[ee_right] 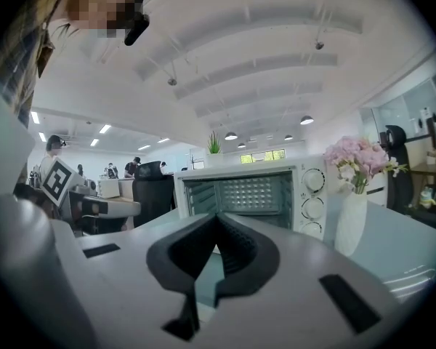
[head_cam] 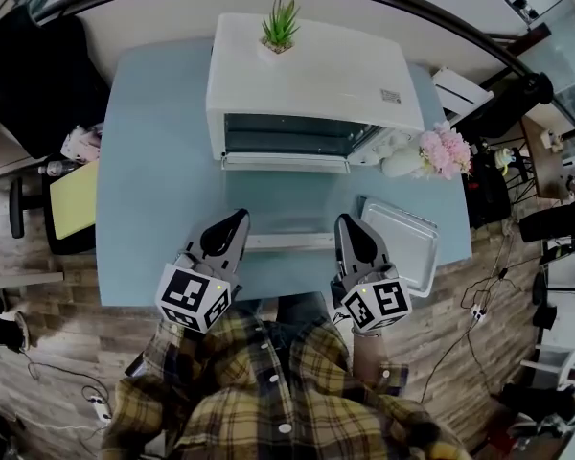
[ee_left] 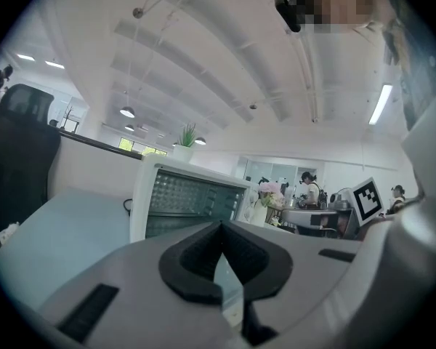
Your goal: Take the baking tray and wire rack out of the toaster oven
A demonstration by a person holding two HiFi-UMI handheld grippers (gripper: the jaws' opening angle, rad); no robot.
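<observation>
A dull silvery metal baking tray [head_cam: 412,242] lies on the matt blue table [head_cam: 153,180] beside the smooth white toaster oven [head_cam: 307,75].

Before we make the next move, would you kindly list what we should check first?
1. White toaster oven with its glass door folded down: ok.
2. Silver baking tray out of the oven, lying on the light blue table: ok.
3. Wire rack out: cannot tell; none shows in the oven cavity or on the table.
4. Left tongs shut with nothing between them: ok.
5. Right tongs shut with nothing between them: ok.
6. White vase of pink flowers standing apart from the tray: ok.
</observation>
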